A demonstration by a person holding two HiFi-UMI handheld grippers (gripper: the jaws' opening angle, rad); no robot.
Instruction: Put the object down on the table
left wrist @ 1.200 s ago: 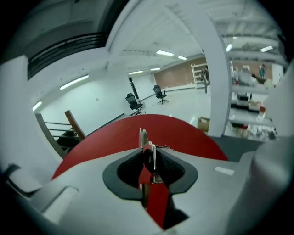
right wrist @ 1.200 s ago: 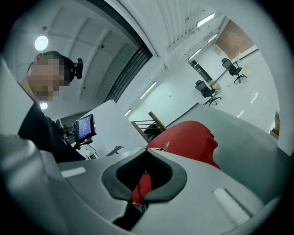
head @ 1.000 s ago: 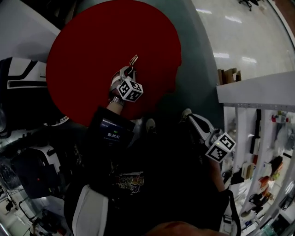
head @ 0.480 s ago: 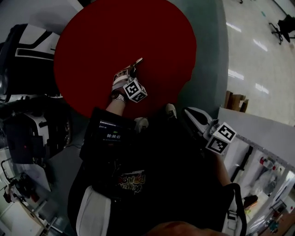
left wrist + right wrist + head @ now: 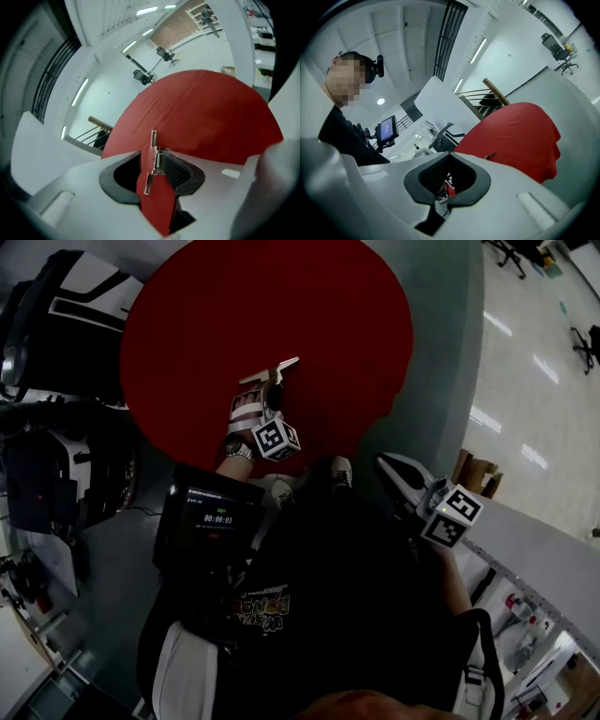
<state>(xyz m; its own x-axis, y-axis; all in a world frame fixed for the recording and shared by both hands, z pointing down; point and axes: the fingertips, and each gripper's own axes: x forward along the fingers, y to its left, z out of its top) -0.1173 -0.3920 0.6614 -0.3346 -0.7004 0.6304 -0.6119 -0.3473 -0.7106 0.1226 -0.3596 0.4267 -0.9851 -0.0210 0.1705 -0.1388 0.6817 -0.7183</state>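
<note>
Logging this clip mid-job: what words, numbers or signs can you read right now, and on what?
"00:00:03" on the chest screen; the small line above it is too small to read.
Shirt print: coloured letters, too blurred to read.
Marker cubes: square patterns only, no letters.
Monitor in the right gripper view: too small to read.

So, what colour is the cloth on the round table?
Plain red tablecloth, shown best in the head view.

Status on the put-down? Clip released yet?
Done: left tool is low over the red table. In hand: its jaws have just been opening; the metal spring clip stands between them, a gap showing on one side. Left: whether the clip rests on the table I cannot tell; the tool has yet to pull clear.
</note>
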